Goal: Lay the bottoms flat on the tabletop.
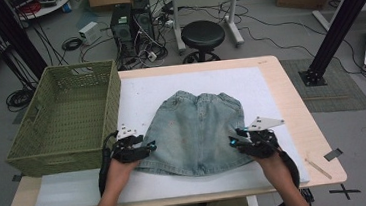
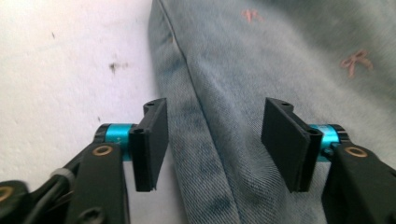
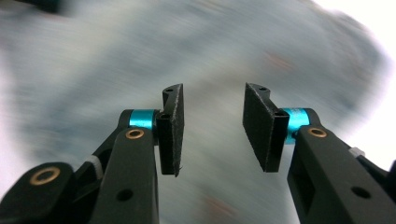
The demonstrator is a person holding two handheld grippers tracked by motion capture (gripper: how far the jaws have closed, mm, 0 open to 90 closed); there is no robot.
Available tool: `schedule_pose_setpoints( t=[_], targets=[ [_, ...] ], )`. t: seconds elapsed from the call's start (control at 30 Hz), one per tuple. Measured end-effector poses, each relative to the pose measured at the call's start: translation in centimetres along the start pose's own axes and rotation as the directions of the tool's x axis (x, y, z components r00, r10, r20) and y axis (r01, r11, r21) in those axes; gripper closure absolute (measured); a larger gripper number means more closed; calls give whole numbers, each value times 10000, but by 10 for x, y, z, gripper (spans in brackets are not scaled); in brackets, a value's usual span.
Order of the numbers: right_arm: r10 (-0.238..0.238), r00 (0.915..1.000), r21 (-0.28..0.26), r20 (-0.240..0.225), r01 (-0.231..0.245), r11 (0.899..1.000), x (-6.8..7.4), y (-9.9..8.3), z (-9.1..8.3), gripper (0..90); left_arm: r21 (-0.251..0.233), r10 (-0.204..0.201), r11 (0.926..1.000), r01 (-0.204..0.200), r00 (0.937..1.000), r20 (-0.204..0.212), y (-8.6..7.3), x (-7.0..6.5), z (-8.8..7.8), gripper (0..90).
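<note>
The skirt (image 1: 196,132) is showing faded light-blue denim, with darker blue blotches near its seam and small pink bow prints scattered over it. The basket (image 1: 67,120) is showing an olive-green weave. The mat (image 1: 249,79) is looking white, with a few dark specks, and the table (image 1: 296,103) pale tan wood. Both grippers (image 1: 137,149) (image 1: 255,144) are showing black, with cyan rings and brass rivets.
</note>
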State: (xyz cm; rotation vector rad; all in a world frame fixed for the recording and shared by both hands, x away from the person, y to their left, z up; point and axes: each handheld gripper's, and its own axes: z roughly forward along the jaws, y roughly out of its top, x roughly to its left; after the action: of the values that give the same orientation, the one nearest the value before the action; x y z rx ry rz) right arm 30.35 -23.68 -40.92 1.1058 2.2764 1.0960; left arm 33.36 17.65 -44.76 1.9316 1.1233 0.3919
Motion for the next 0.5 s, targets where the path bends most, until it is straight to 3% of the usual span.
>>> schedule_pose_setpoints(
  t=[0.07,0.1,0.17,0.27,0.4,0.5],
  targets=[
    [380,9970,475,679,-413,9980,-13,-9,-1,601,164,91,9998,-91,10000,3,-2,-2,2,501],
    [593,9950,646,807,-646,9958,-18,-14,0,601,211,169,9996,-168,9999,-32,-2,-3,4,535],
    [1018,9917,974,782,-1092,9892,-24,-23,2,569,238,287,9993,-286,9996,-44,-2,-6,3,623],
    [1160,9897,1515,837,-1277,9802,-25,-31,5,571,235,572,9981,-567,9982,-177,-3,-10,2,802],
    [1316,9907,1861,340,-1356,9731,-22,-36,3,826,105,652,9978,-649,9976,-244,-4,-12,-3,849],
    [867,9936,2092,719,-1000,9728,-17,-34,-3,861,-19,576,9983,-576,9981,-214,-6,-13,-9,851]
  ],
)
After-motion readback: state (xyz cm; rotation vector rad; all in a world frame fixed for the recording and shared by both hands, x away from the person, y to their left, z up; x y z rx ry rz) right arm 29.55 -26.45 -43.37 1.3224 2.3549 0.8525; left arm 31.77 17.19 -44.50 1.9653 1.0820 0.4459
